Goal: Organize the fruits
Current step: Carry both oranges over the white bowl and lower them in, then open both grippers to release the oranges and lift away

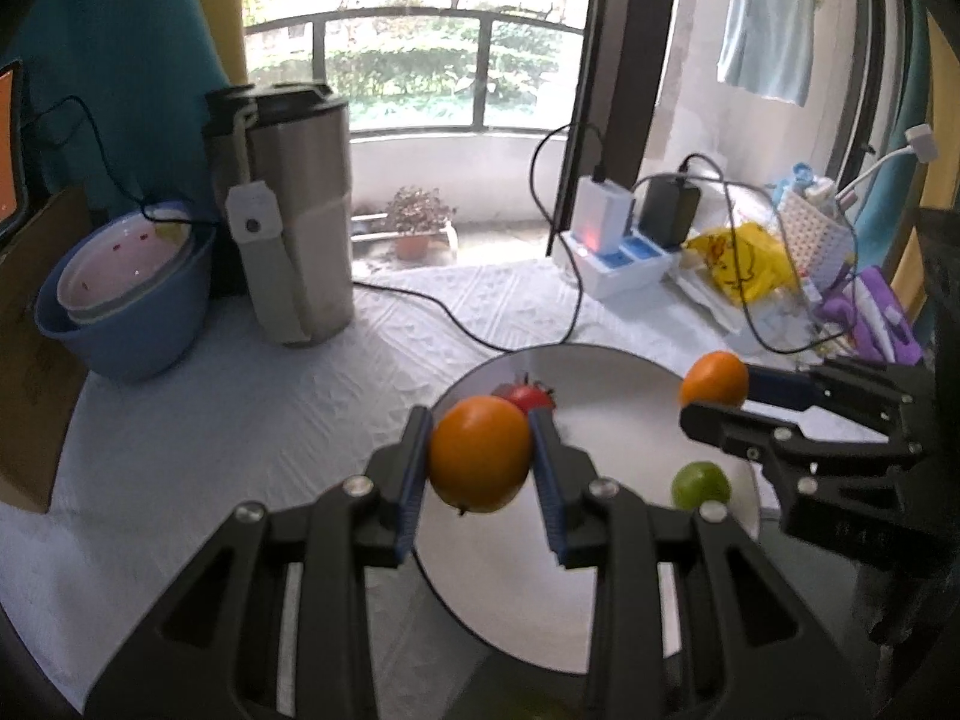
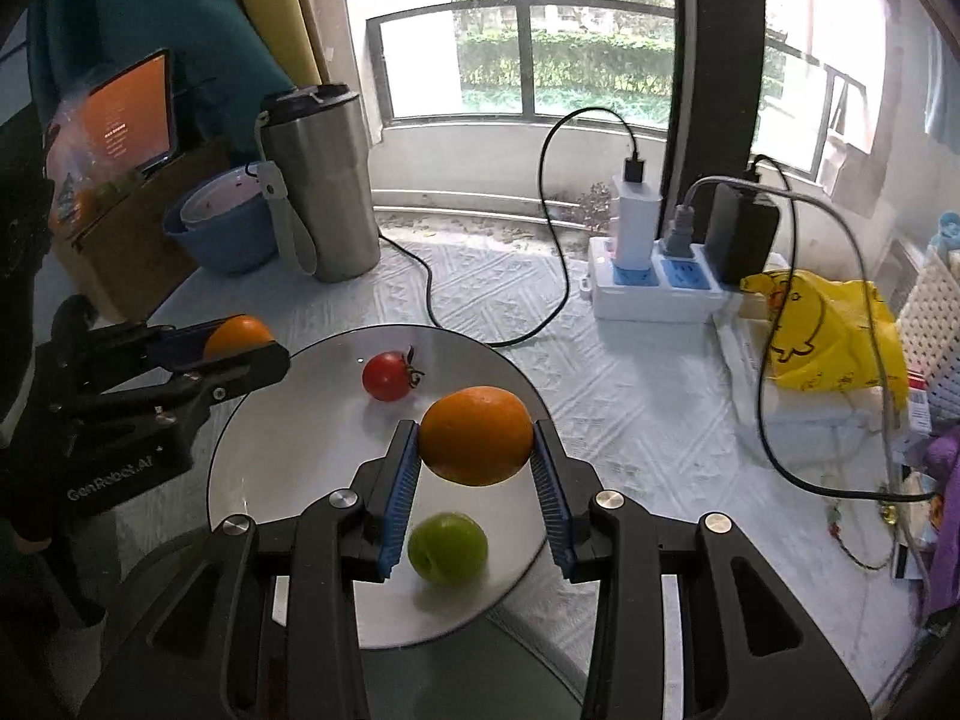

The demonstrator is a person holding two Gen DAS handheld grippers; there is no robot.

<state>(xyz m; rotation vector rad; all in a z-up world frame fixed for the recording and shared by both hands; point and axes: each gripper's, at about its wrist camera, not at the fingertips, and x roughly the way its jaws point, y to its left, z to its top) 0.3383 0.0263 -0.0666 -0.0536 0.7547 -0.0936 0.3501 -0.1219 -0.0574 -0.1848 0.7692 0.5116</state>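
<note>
Over the plate [image 2: 252, 456], each gripper clamps an orange (left [image 2: 240, 339] one's casing reads "GenRobot.AI"); right [image 2: 474, 438].

The round white plate [image 2: 252, 468] has bare surface between the small red tomato [image 2: 387, 376] and the green plum-like fruit [image 2: 447, 547]. Behind it, black cables [image 2: 543, 276] trail across the white textured cloth [image 2: 630, 420]. The tall steel tumbler [image 2: 324, 186] and blue bowl [image 2: 222, 240] block the far left; the white power strip [image 2: 654, 294] and yellow bag [image 2: 828, 336] crowd the right.

Two oranges [image 2: 476, 435] [image 2: 237, 336] are orange, the tomato [image 2: 387, 376] red, the plum [image 2: 447, 547] green, the plate [image 2: 288, 420] white, and the bench cloth [image 2: 630, 396] white with an embossed pattern.
</note>
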